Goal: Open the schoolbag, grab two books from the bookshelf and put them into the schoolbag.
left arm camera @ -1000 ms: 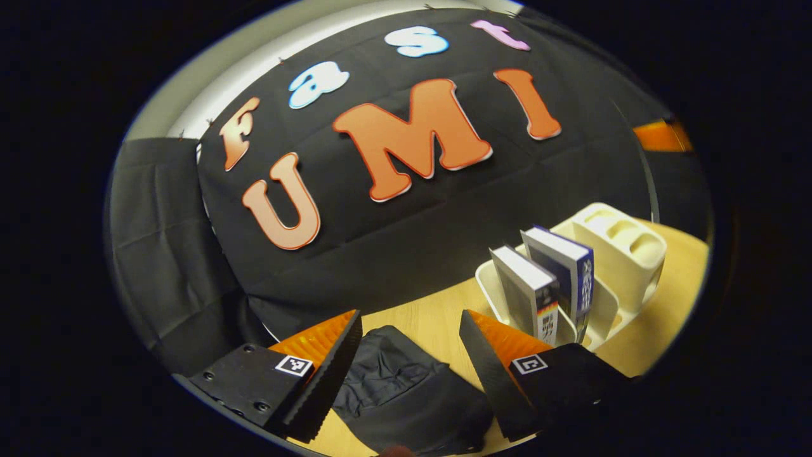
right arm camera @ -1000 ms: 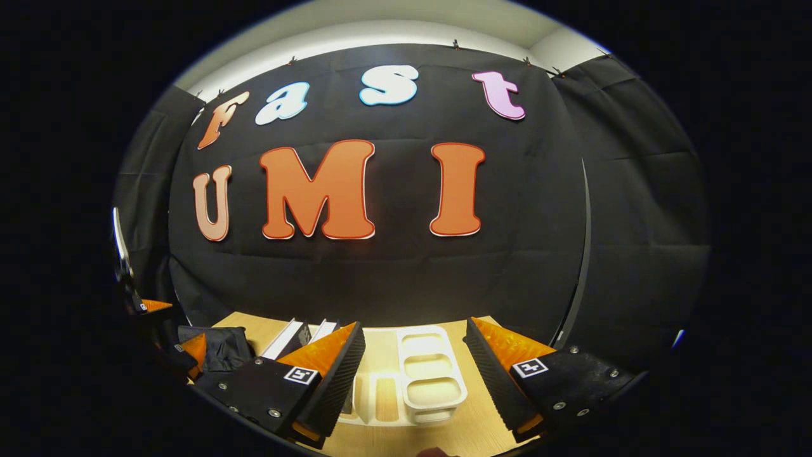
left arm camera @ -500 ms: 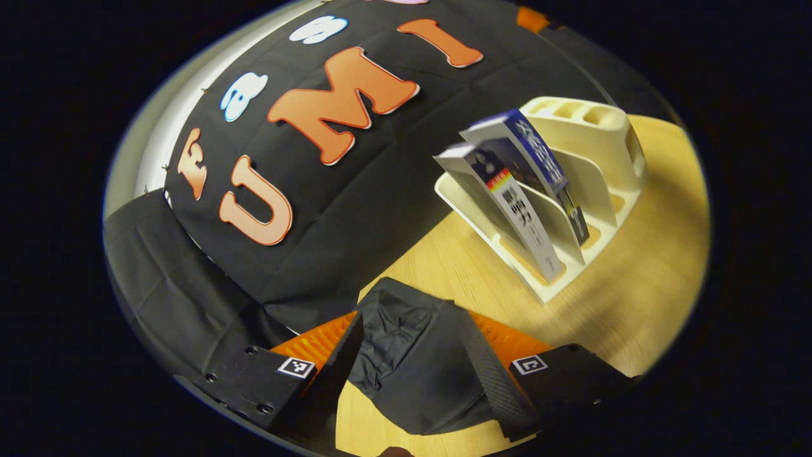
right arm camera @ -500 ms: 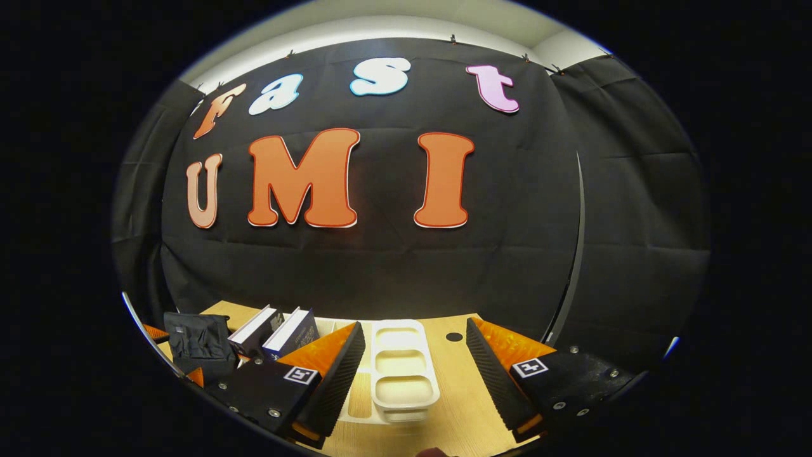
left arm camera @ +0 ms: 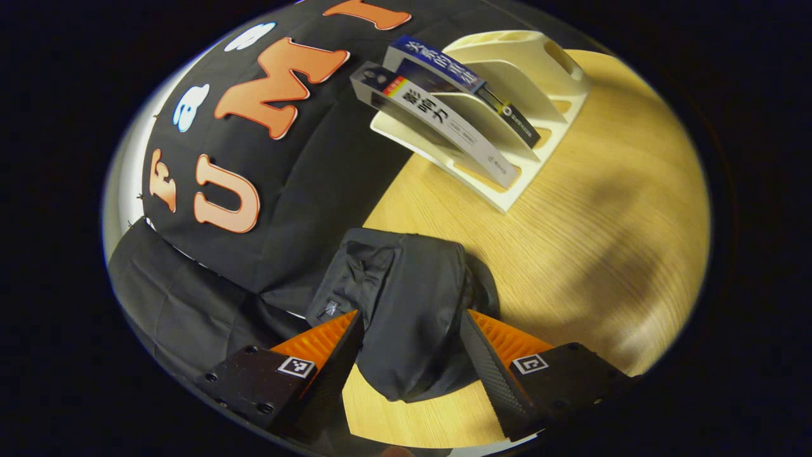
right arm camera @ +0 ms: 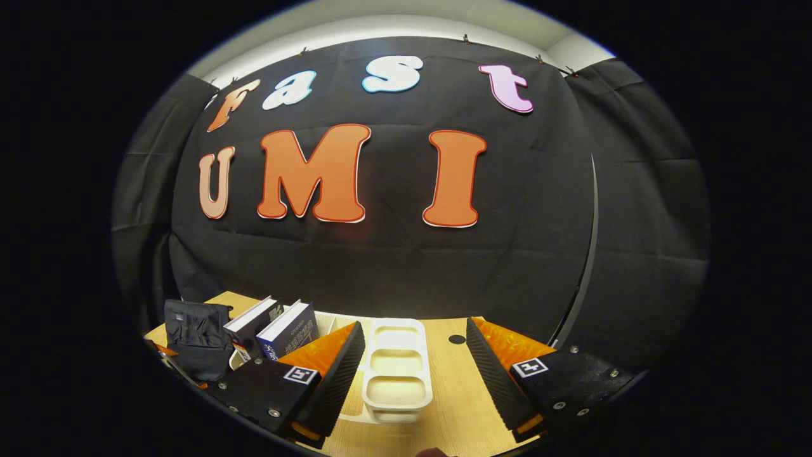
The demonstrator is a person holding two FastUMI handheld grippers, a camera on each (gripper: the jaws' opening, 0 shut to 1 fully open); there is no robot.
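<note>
In the left gripper view the left gripper (left arm camera: 411,346) hangs over the black schoolbag (left arm camera: 406,311), its 2 fingers spread wide with the bag's cloth showing in the gap between them; whether either finger touches the cloth cannot be told. The bag lies slumped on the wooden desk (left arm camera: 602,216), close to the desk's back edge under the cloth wall. Farther along that edge stands the cream bookshelf (left arm camera: 507,95), holding 2 books upright in its slots — a grey-spined book (left arm camera: 438,124) and a dark blue book (left arm camera: 457,76). Both spines carry printed characters, too small to read surely.

Since 0.5 s ago the left gripper's camera has tipped further downward, so the bag sits higher between the fingers and the bookshelf has slid toward the top of the view.

In the right gripper view the right gripper (right arm camera: 415,374) is wide open and holds nothing, hovering before the bookshelf's pen-cup end (right arm camera: 396,371). Its view has barely changed — the books now sit slightly higher at lower left.
</note>
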